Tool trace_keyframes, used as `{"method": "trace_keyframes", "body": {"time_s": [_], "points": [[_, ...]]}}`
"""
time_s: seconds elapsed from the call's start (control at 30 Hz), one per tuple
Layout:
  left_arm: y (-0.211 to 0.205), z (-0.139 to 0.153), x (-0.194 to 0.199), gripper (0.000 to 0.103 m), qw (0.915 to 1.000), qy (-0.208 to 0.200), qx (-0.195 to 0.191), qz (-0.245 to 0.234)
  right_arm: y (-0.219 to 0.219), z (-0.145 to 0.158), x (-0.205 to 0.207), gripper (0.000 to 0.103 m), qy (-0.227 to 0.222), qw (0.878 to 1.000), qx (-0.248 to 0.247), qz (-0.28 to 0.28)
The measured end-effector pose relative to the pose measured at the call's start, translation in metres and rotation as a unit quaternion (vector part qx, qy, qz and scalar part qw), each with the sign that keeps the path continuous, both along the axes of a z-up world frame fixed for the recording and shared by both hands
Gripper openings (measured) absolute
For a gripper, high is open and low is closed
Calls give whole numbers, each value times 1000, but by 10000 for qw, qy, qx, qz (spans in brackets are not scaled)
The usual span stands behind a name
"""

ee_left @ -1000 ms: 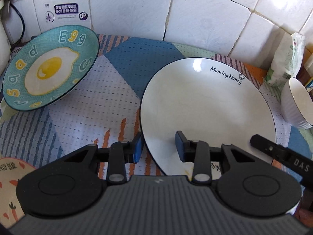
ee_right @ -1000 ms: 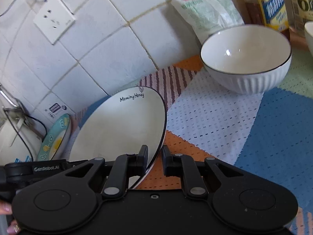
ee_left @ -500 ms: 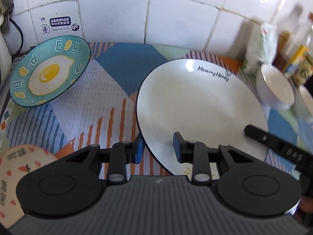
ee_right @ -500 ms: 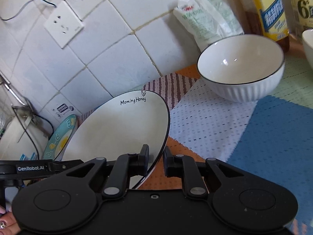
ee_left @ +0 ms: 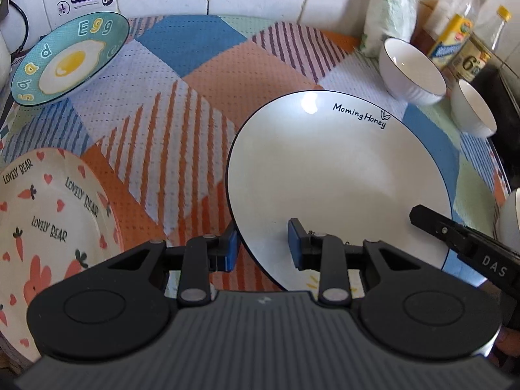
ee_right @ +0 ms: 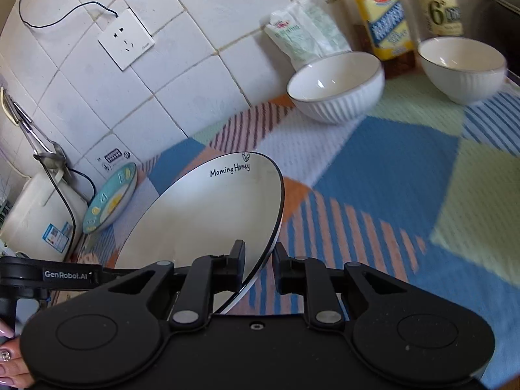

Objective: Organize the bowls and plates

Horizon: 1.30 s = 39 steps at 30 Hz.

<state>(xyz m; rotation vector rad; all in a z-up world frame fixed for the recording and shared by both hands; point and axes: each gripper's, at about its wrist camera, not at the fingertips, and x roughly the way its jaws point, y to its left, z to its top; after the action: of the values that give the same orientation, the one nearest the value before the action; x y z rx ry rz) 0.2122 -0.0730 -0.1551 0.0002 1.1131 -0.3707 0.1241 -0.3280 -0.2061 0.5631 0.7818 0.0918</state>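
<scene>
A white "Morning Honey" plate (ee_left: 338,175) with a dark rim is held up, tilted, above the patterned cloth. My left gripper (ee_left: 261,247) is shut on its near left rim, one blue pad under and one on top. My right gripper (ee_right: 258,261) is shut on the plate's (ee_right: 208,214) right rim. A teal "Egg" plate (ee_left: 66,61) leans at the far left by the wall; it also shows in the right wrist view (ee_right: 109,201). A "Lovely Bear" plate (ee_left: 42,224) lies at the near left. Two white ribbed bowls (ee_right: 336,86) (ee_right: 461,68) stand at the back right.
The tiled wall bounds the back. A snack bag (ee_right: 305,39) and oil bottles (ee_right: 380,16) stand behind the bowls. A white rice cooker (ee_right: 35,217) sits at the far left. A third white bowl's edge (ee_left: 510,221) shows at the right.
Both grippers have carried the white plate up and back toward me, away from the wall. The bear plate and the second bowl have come into view.
</scene>
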Motion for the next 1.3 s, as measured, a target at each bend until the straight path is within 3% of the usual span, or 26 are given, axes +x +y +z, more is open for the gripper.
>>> {"method": "trace_keyframes", "body": {"time_s": [0.6,0.7,0.83,0.9,1.2,1.3], "points": [[-15,-18,-17,30,9988,372,301,-122,-1,-10,-17,23,336,9978,-552,131],[-20,-14,-22,30,9981,321,500,-147,9,-6,-16,26,398,9937,-1017,235],[-19,-7,-25,30,9979,364,514,-137,28,6,-17,28,432,9795,-1933,354],[-17,0,-29,30,9981,342,493,-147,32,13,-20,32,416,9758,-2116,357],[-1,35,-58,33,9985,53,490,-232,39,52,-49,43,137,9799,-1964,320],[9,48,-72,34,9983,8,521,-273,50,64,-56,60,158,9722,-2315,319]]}}
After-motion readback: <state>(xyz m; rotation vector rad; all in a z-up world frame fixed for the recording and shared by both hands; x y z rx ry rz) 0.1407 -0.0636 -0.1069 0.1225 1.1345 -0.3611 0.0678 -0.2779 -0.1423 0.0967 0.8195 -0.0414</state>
